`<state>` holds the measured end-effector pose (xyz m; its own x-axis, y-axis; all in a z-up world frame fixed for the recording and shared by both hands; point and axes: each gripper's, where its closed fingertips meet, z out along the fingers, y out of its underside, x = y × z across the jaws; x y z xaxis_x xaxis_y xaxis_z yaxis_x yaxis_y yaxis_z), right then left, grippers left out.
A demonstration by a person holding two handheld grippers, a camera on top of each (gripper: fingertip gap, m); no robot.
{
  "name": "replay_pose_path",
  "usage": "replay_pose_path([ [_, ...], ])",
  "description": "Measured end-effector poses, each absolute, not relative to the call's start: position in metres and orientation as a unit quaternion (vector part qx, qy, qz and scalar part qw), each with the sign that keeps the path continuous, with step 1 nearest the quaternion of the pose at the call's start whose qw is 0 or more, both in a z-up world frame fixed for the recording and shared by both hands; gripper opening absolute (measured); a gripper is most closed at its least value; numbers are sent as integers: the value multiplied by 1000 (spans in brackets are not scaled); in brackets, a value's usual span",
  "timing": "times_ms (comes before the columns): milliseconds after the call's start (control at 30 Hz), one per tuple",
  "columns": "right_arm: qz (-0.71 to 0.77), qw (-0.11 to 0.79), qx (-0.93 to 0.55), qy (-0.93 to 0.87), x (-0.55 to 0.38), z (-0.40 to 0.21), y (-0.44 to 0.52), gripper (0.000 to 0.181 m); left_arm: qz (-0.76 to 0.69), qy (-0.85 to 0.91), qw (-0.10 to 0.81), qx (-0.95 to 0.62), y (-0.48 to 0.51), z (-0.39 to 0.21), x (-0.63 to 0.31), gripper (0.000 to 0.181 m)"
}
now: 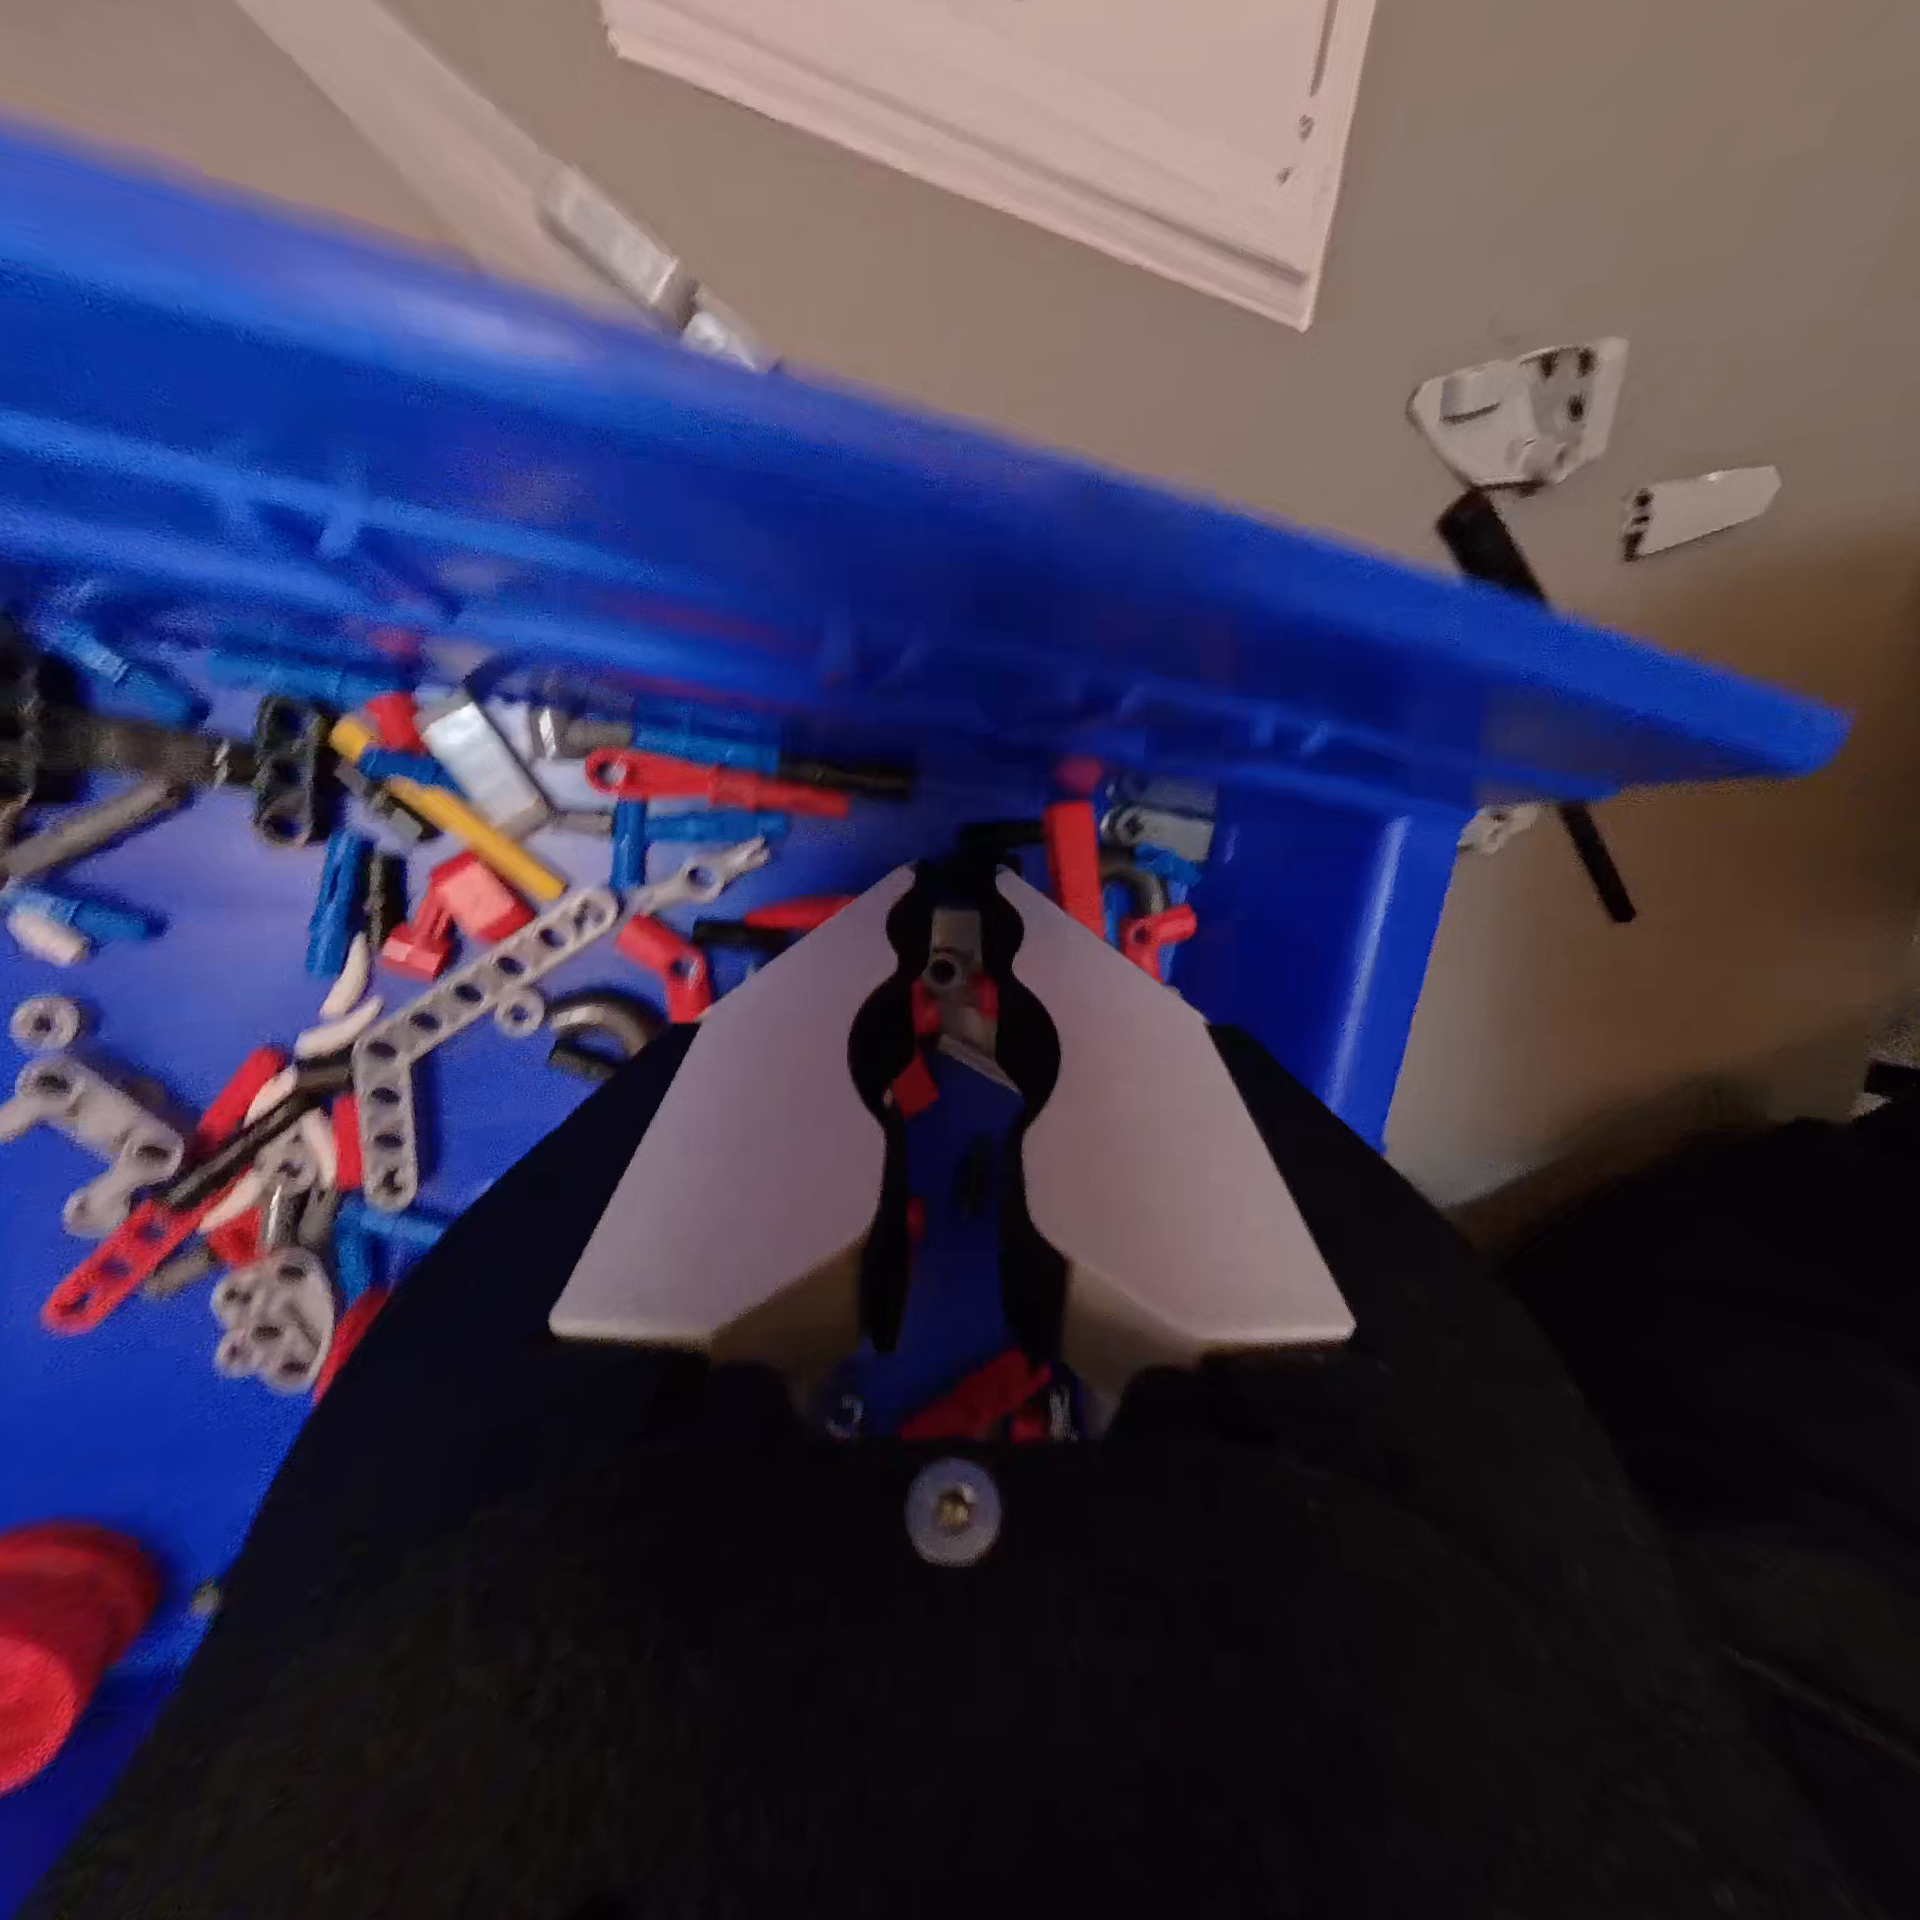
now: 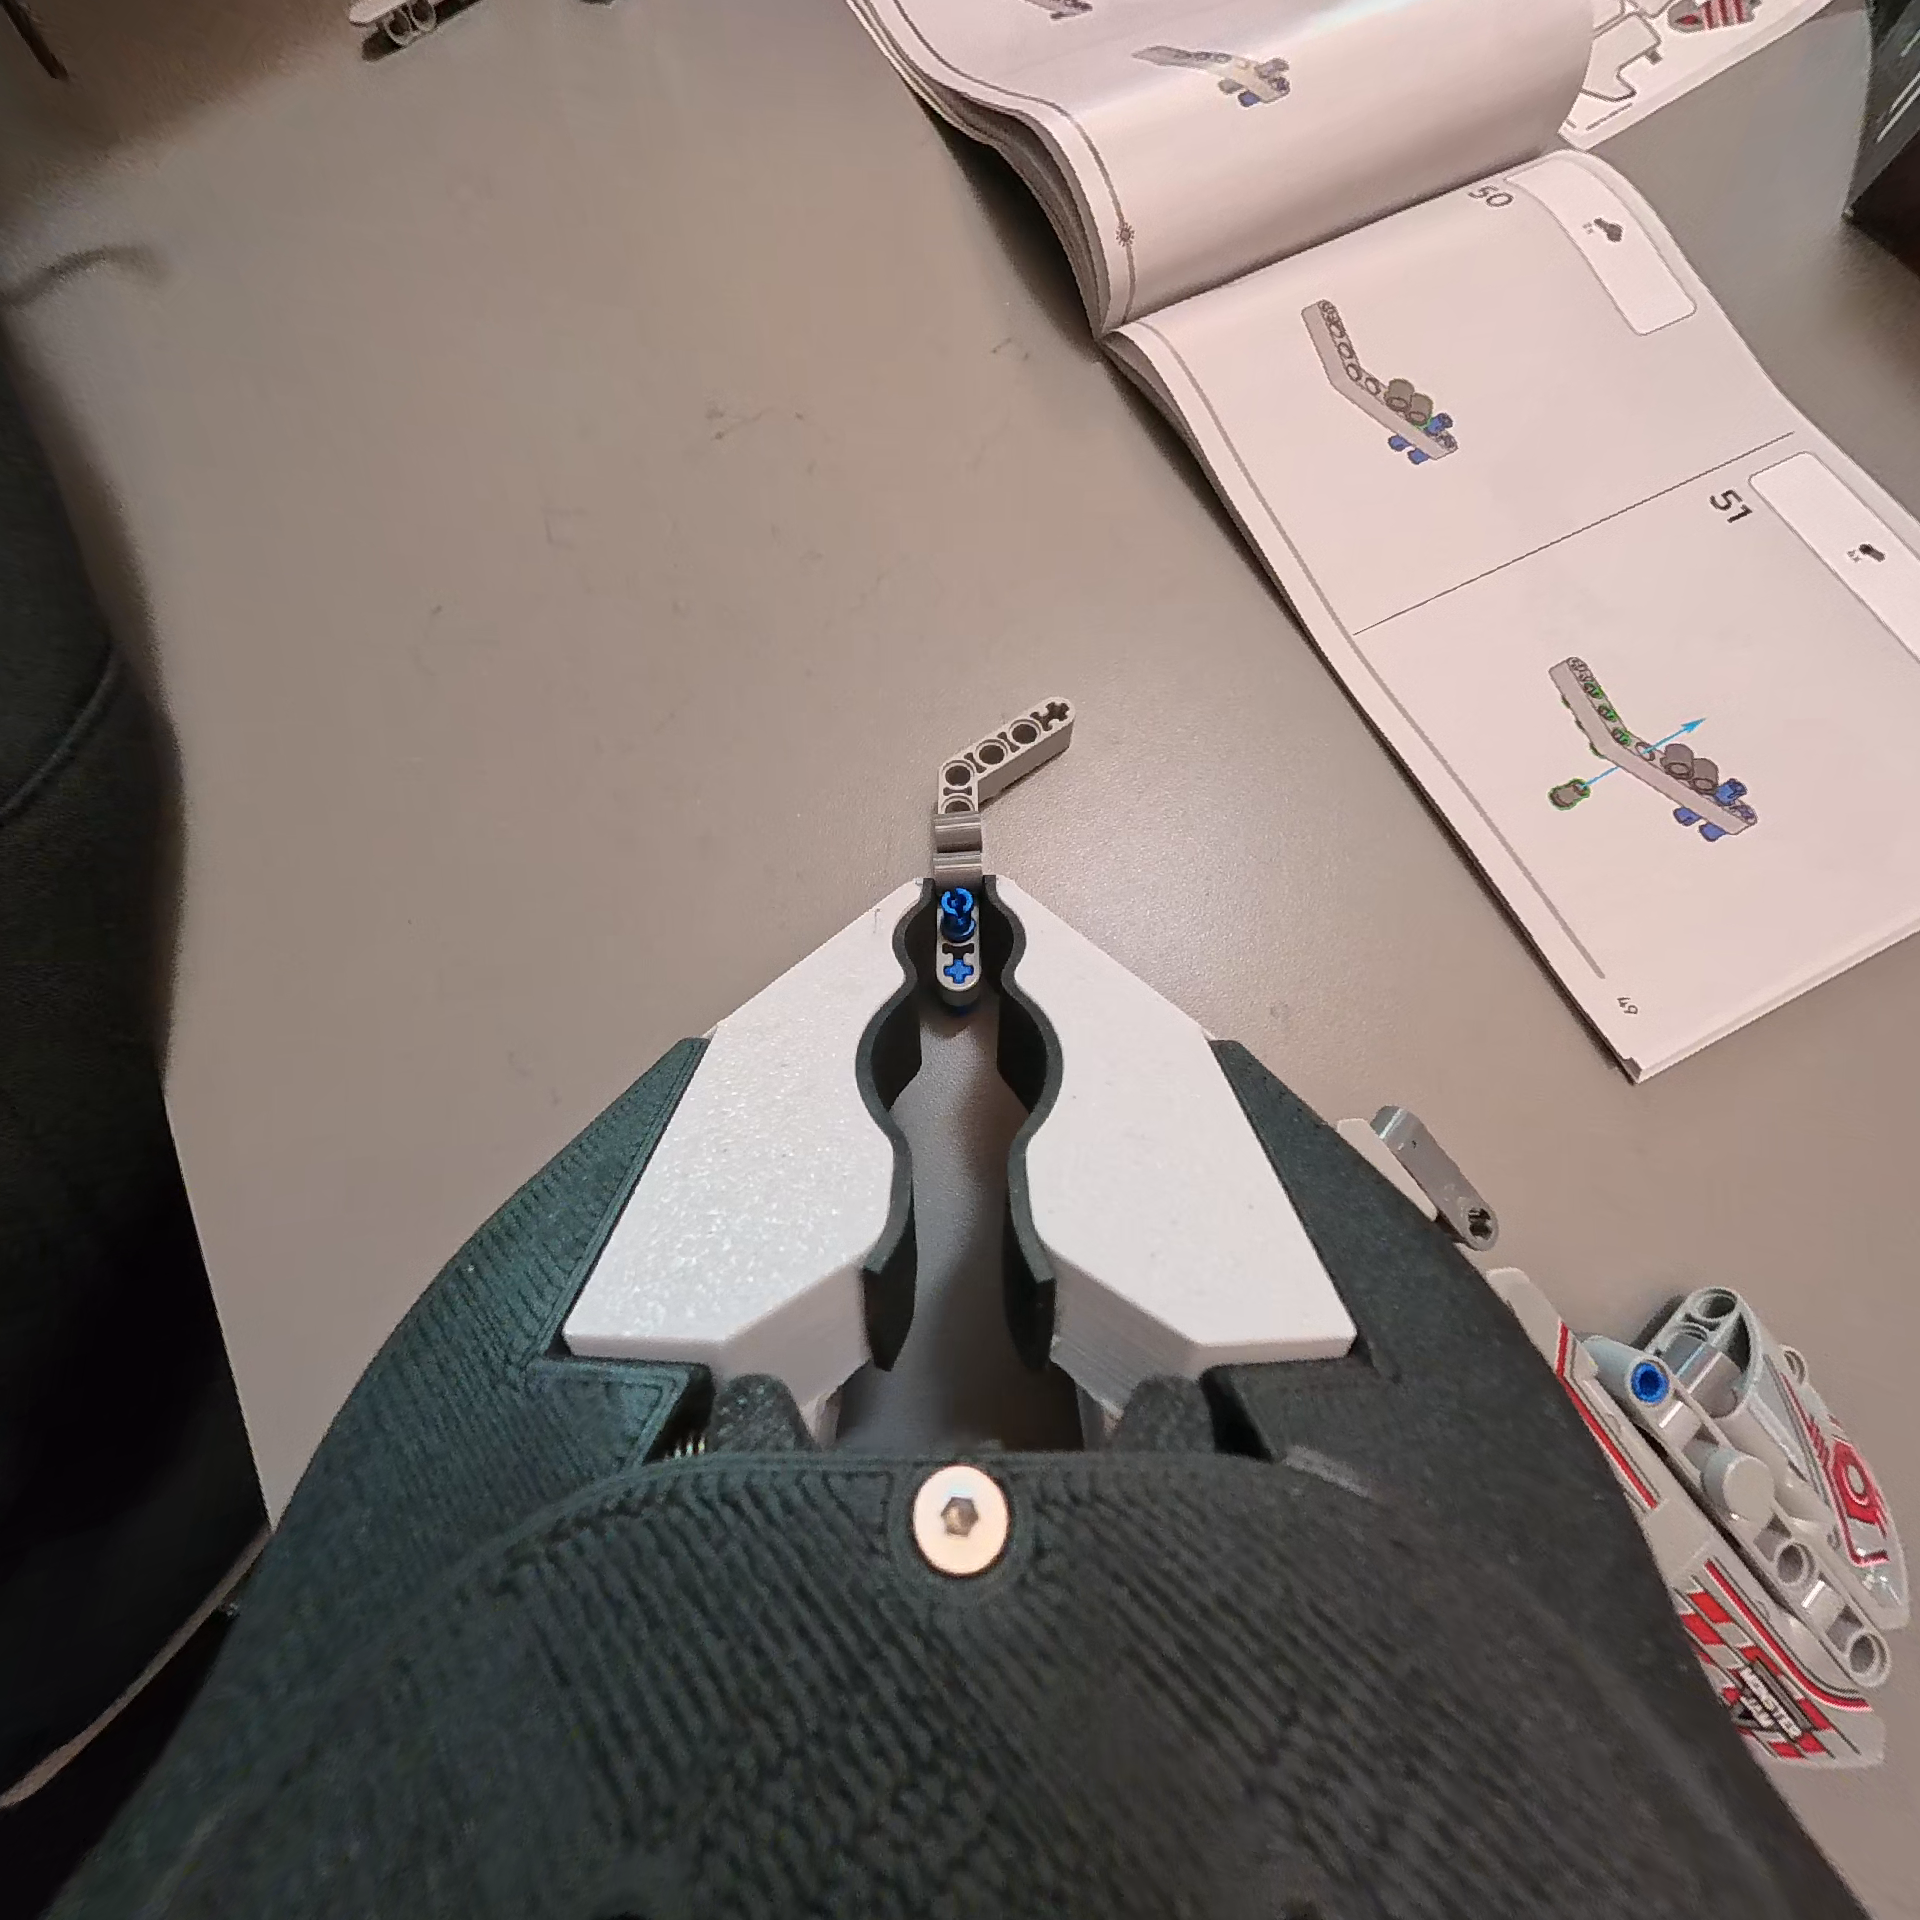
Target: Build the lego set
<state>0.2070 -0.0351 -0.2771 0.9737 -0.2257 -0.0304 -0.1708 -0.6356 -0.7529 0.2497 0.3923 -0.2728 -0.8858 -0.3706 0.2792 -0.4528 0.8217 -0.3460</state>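
A grey surface fills the right wrist view and shows beyond the bin in the left wrist view. A large blue plastic bin, blurred, spans the left wrist view; its floor holds a loose pile of lego parts in red, blue, grey, black, yellow and white. An open instruction booklet lies on the surface at the upper right of the right wrist view, showing building steps for a bent grey beam. A partly built grey model with red-and-white panels sits at the lower right edge, beside the right gripper's body.

The left gripper points into the bin near its far wall; its fingers are nearly closed, and whether they grip a part cannot be told through the blur. The right gripper has its fingers closed on a bent grey beam, holding it by the end that carries blue pins. The beam's free end angles up and to the right, over the surface.
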Motion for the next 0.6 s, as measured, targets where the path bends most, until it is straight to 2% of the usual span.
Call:
replay_pose_path([
  [167,-33,412,-904,110,207,-277,-35,6,249,-924,24,290,418,-253,275,9],
  [300,-29,413,-903,113,207,-277,-35,6,309,-858,-104,397,437,-225,332,11],
  [400,-31,413,-903,115,208,-277,-35,6,283,-798,-207,491,467,-220,370,22],
  [500,-35,412,-903,115,209,-277,-35,6,298,-768,-235,515,467,-216,383,35],
  [600,-36,412,-903,114,209,-277,-35,6,323,-768,-204,513,448,-220,385,39],
])
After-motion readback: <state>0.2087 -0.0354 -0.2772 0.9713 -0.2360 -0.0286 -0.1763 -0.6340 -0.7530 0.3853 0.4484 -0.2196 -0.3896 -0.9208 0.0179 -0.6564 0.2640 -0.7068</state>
